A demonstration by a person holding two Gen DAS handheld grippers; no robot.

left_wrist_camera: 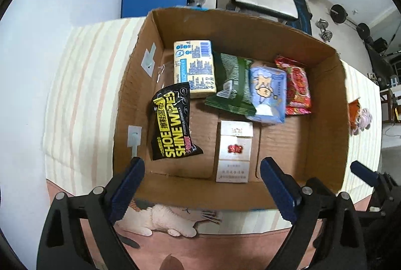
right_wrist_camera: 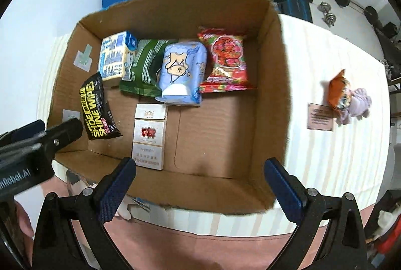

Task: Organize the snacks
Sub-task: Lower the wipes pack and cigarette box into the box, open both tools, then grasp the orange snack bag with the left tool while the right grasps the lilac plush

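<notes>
We hold both grippers over the near wall of the cardboard box (right_wrist_camera: 273, 84), the left gripper (left_wrist_camera: 201, 184) and right gripper (right_wrist_camera: 200, 182) with fingers spread wide and empty. Snacks line the far wall; the right half of the floor lies bare. An orange packet (right_wrist_camera: 338, 90) sits outside on the striped cloth (right_wrist_camera: 338, 164)

The black pouch (left_wrist_camera: 175, 123) at the left of the cardboard box (left_wrist_camera: 325, 99) reads "SHOE SHINE WIPES" in big yellow letters, with smaller Chinese characters beside them that are too fine to read. In the right wrist view, the black body of the left gripper (right_wrist_camera: 37, 142) carries white lettering ending in "nRobot.AI". Print on the other packets is illegible.
</notes>
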